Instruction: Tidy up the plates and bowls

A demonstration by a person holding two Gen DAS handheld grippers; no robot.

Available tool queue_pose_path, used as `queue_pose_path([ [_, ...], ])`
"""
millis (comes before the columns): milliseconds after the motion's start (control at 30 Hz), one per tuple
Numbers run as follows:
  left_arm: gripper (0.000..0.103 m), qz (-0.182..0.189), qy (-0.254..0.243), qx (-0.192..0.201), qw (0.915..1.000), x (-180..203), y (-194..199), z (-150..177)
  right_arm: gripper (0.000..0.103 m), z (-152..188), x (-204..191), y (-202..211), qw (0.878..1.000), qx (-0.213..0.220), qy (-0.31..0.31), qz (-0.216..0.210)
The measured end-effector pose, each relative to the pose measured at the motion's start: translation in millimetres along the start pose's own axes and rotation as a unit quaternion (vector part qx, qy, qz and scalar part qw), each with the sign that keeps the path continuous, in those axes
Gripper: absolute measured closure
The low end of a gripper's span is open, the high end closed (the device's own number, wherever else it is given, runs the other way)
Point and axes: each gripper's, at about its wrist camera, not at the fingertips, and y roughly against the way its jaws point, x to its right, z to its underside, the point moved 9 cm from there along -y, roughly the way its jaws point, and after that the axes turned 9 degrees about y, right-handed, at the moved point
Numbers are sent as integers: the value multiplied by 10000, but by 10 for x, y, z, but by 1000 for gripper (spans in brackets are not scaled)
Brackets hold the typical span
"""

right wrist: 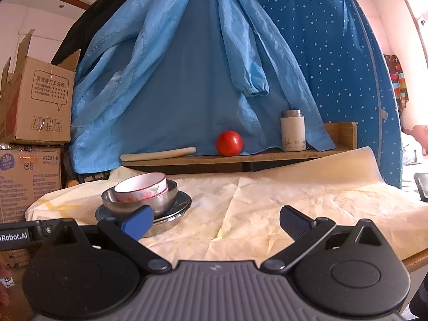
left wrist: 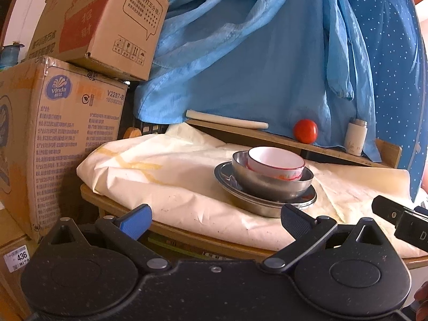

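- On the cream cloth [right wrist: 267, 200] that covers the wooden table [left wrist: 187, 238], toward its left side, stands one stack of dishes: a white bowl with a red rim [left wrist: 275, 163] nested in a steel bowl [left wrist: 270, 182], which sits on a steel plate [left wrist: 256, 200].
- Nearest the left wrist camera, the left gripper [left wrist: 215, 220] hangs at the near edge of the table with its jaws spread wide and nothing between them; the stack lies just beyond its black right finger.
- At the right, the right gripper [right wrist: 216, 222] is also spread wide and empty, over bare cloth; its blue left finger overlaps the stack in view, but whether they touch I cannot tell.
- Along the far side a low wooden shelf [right wrist: 267, 157] carries a white rolled item [right wrist: 157, 153], a red tomato [right wrist: 229, 143] and a white flask with a metal cap [right wrist: 293, 131].
- Behind the shelf hangs a light blue shirt [right wrist: 187, 67] against dotted blue fabric [right wrist: 334, 53].
- Far left, two cardboard boxes [left wrist: 67, 107] are stacked one on the other.
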Motion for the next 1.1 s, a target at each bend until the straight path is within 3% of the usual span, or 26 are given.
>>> queue_pose_path([
  [1100,1,-108,117,-78,9998,-103,45,124,0,161,-77,22,9994,-148,108,-279],
])
